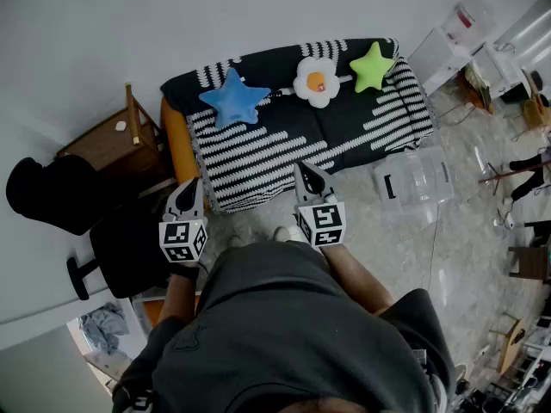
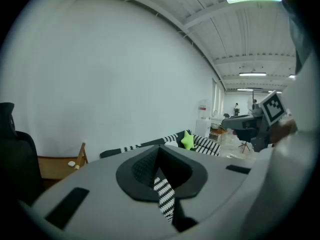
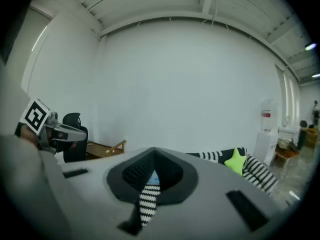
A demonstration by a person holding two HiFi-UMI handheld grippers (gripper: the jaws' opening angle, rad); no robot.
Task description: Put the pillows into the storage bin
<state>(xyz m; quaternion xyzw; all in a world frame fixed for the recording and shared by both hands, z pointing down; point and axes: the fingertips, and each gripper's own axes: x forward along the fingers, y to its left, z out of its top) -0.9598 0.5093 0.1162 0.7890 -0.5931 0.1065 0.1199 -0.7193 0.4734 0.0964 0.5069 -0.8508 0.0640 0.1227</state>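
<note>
Pillows: blue star (image 1: 234,98), white flower (image 1: 316,81), green star (image 1: 372,67), upper centre.
Grippers: I see left gripper (image 1: 191,185) and right gripper (image 1: 304,173) closed, empty.

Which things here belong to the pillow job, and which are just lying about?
For the job: blue star pillow, flower pillow, green star pillow, clear storage bin.
Lying about: wooden side table, black chair.

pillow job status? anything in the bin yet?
Done: nothing. The blue star pillow, flower pillow and green star pillow all lie on the striped sofa; the clear storage bin on the floor beside it looks empty. In hand: nothing, left tongs and right tongs are shut and empty. Left: all three pillows.
</note>
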